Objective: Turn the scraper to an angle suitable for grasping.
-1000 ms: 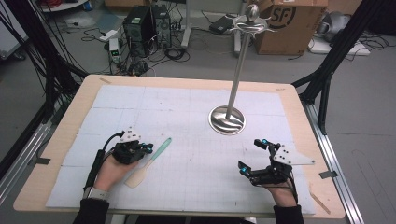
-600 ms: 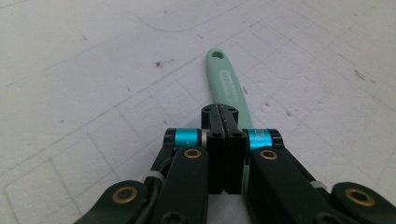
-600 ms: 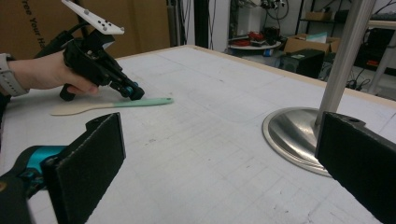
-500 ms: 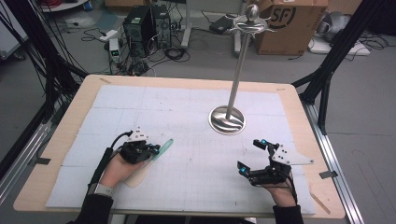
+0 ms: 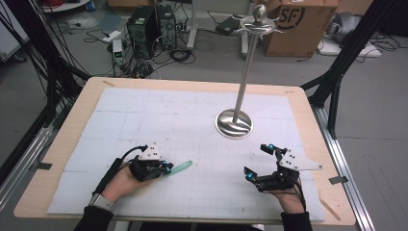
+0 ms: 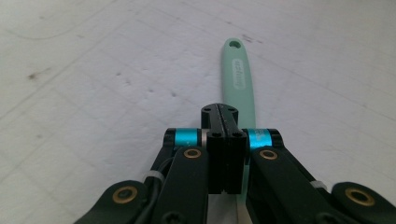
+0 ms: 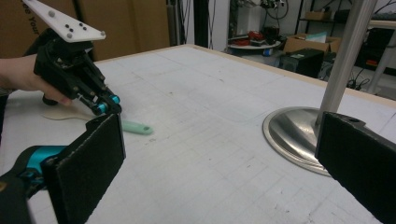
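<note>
Two grippers work the near edge of a white gridded mat on a wooden table. At near left, the left gripper has its jaws clenched on a mint-green spatula, pinching the handle partway along while the pale blade trails back under the person's left hand. Seen in the left gripper view, the handle runs straight out beyond the shut jaws, its hanging hole at the far tip, and the utensil looks to lie low, on or just above the mat. At near right, the right gripper waits with jaws spread wide and nothing between them, well apart from the spatula.

Farther off, right of centre, stands a steel utensil stand with hooks at its crown, the likely destination.

The risk appears to lie in the grip: pads closed on a slim, smooth handle could let the spatula swivel or droop under the blade's weight once lifted, so the small hole misses its hook. A careless swing might also knock the tall pole, which could rock on its round base, or the handle could slip free and drop to the mat.
</note>
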`<act>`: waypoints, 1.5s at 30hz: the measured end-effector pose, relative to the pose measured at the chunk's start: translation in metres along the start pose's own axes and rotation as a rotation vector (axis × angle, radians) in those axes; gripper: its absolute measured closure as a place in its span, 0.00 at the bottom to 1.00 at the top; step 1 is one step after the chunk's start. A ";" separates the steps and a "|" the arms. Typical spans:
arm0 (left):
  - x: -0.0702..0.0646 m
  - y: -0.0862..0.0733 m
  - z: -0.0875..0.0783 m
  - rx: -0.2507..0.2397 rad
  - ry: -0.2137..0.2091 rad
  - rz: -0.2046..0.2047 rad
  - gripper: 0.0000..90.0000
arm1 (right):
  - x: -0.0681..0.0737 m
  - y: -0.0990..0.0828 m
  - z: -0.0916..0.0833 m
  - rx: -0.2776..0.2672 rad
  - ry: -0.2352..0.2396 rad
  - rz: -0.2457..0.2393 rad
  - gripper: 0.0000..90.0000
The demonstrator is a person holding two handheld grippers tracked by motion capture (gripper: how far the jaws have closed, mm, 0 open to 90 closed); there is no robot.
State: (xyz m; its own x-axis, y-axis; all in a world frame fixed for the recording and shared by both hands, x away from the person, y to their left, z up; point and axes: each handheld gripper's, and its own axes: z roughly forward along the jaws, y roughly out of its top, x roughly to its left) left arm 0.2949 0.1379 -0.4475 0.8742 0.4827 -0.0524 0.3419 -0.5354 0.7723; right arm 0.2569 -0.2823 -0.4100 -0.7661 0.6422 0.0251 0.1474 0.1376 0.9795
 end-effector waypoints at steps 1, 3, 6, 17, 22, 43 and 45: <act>-0.002 0.000 0.000 0.000 -0.011 0.011 1.00 | 0.000 0.000 0.000 0.001 -0.001 -0.002 0.01; -0.007 0.000 0.000 -0.001 -0.031 0.033 1.00 | 0.000 0.000 0.000 0.007 0.003 0.006 0.01; -0.013 -0.001 0.001 -0.005 -0.044 0.072 1.00 | 0.000 -0.001 0.001 0.008 0.002 -0.001 0.01; -0.008 0.002 -0.010 -0.071 -0.002 0.033 0.99 | 0.000 -0.001 0.000 0.013 0.016 0.004 0.01; -0.008 0.002 -0.031 -0.182 0.009 0.038 0.85 | -0.001 -0.001 -0.002 0.010 0.016 0.021 0.01; -0.011 -0.015 -0.080 -0.149 -0.068 0.094 0.09 | -0.001 -0.003 0.001 0.040 0.033 0.025 0.01; -0.012 -0.014 -0.078 -0.091 -0.070 0.111 0.12 | -0.001 -0.003 0.001 0.040 0.034 0.024 0.01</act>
State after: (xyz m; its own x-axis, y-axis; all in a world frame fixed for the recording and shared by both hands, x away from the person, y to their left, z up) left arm 0.2528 0.1935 -0.4085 0.9278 0.3729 -0.0050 0.2121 -0.5164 0.8297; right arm 0.2578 -0.2826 -0.4129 -0.7825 0.6201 0.0561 0.1908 0.1531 0.9696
